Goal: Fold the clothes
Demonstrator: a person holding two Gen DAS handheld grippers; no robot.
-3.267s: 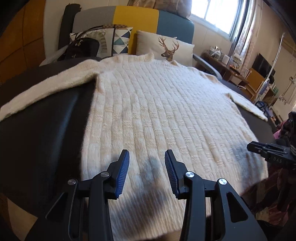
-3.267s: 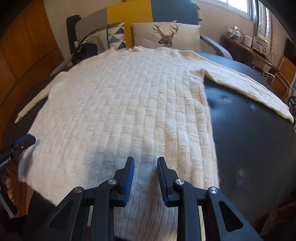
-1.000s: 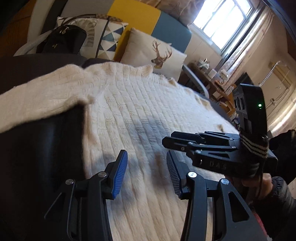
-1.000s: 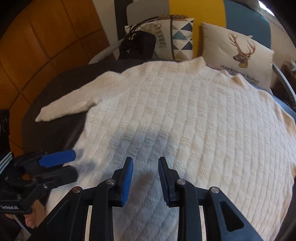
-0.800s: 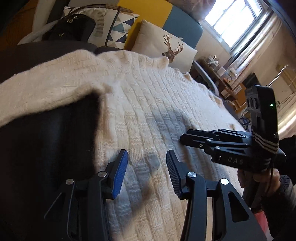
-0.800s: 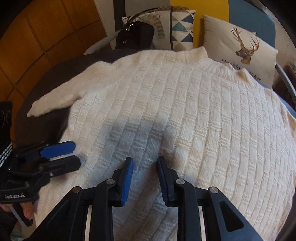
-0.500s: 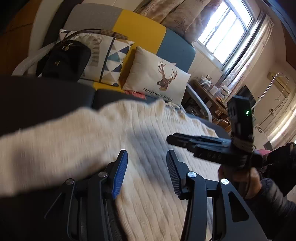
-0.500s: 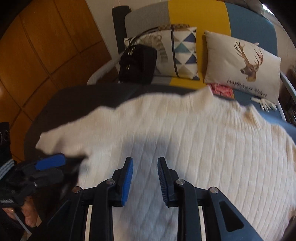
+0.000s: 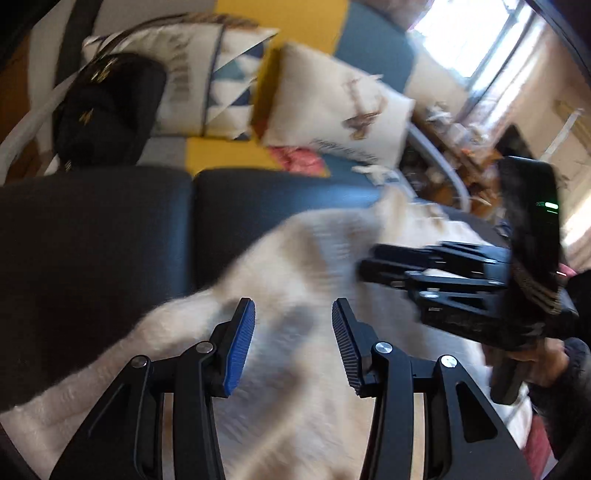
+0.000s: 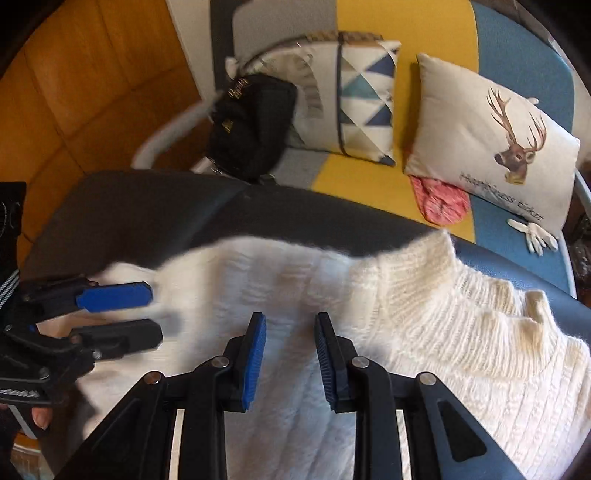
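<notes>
While both grippers, left (image 9: pixel 291 343) & right (image 10: pixel 290 354), hover part-open, empty; sweater (image 10: pixel 443 332) looks soft, floppy; grab shoulder edge.

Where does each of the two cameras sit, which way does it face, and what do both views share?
Left wrist: on the left gripper, facing down over the sweater toward the sofa; the right gripper and a hand show at right.
Right wrist: on the right gripper, facing the sweater's collar; the left gripper and fingers show at left.
Shared: sweater, black bag, triangle pillow, deer pillow.
</notes>
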